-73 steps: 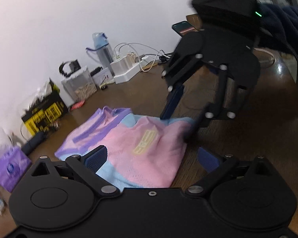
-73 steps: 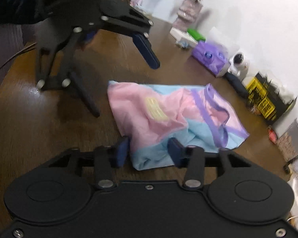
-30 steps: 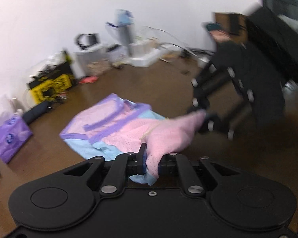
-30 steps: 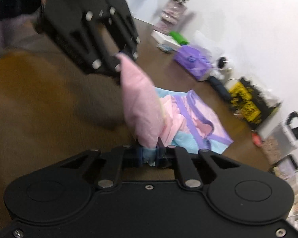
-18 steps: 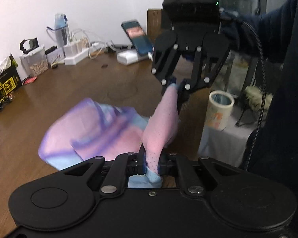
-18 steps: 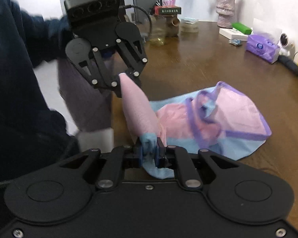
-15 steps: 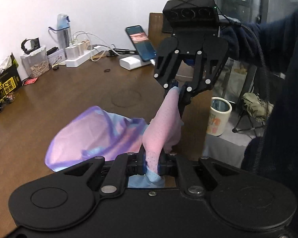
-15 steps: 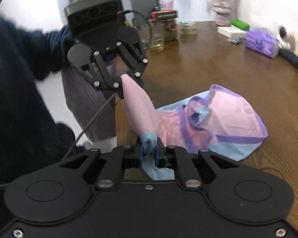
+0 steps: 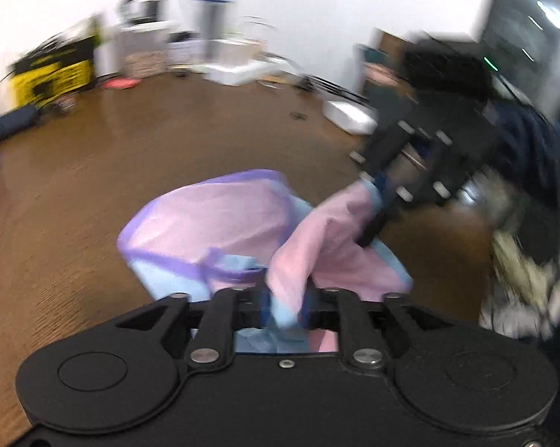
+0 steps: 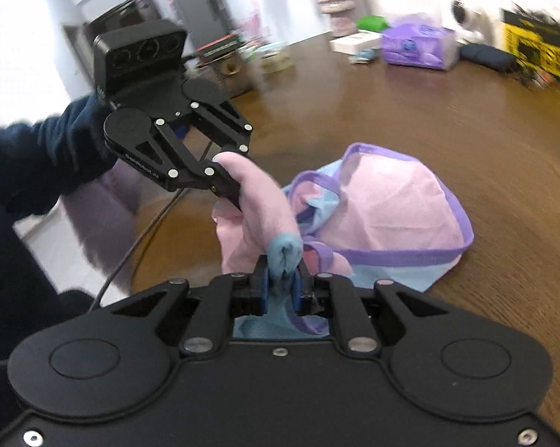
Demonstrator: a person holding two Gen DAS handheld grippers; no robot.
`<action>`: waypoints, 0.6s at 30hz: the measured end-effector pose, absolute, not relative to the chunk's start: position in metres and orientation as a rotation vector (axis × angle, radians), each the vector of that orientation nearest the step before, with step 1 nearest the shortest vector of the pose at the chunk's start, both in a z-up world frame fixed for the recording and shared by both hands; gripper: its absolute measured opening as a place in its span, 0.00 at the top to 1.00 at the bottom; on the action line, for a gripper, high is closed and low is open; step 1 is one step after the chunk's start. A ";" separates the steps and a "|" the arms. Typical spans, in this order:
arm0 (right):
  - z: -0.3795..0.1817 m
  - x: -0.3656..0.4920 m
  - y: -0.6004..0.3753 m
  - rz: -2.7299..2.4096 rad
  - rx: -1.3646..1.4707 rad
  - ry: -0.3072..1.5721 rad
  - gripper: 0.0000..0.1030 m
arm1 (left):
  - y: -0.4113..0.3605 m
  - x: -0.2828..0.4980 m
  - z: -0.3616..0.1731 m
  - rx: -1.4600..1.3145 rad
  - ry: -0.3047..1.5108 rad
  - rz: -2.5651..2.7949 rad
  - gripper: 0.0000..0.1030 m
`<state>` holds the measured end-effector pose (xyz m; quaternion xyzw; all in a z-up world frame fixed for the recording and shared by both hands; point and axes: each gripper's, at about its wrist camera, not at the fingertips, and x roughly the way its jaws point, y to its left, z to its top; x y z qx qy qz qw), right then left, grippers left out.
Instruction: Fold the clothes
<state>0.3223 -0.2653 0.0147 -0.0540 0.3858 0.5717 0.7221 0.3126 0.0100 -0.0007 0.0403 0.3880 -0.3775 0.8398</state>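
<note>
Mid-fold: 2 black grippers lift one edge of a pink, blue and purple mesh garment (image 10: pixel 384 201) off the brown wooden table (image 10: pixel 466 119). The right gripper (image 10: pixel 281 283) pinches a blue corner; the left gripper (image 9: pixel 285 307) is opening, cloth between its jaws. Next, probably, laying the edge flat.

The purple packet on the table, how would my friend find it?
Look along the far edge of the brown wooden table, by the white wall. The purple packet sits between a white box and a dark pouch. It is the only soft, shiny purple thing in that row.
</note>
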 end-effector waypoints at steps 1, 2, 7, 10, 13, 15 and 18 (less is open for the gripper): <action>0.010 0.327 -0.267 1.243 -0.102 0.857 0.85 | 0.010 0.318 -0.002 0.062 0.828 -0.783 0.49; 0.006 0.330 -0.268 1.219 -0.088 0.860 0.85 | 0.012 0.328 -0.006 0.008 0.846 -0.729 0.41; 0.001 0.336 -0.280 1.094 -0.047 0.853 0.68 | 0.013 0.335 -0.009 -0.053 0.845 -0.603 0.30; 0.012 0.330 -0.289 0.994 -0.042 0.806 0.42 | 0.012 0.326 -0.009 -0.047 0.829 -0.541 0.29; 0.023 0.316 -0.290 0.912 -0.007 0.762 0.28 | 0.007 0.318 -0.012 -0.029 0.816 -0.493 0.29; 0.026 0.307 -0.285 0.901 0.016 0.746 0.28 | 0.002 0.314 -0.014 -0.034 0.813 -0.440 0.29; 0.019 0.297 -0.262 0.816 -0.070 0.701 0.28 | -0.001 0.305 -0.017 -0.030 0.806 -0.385 0.28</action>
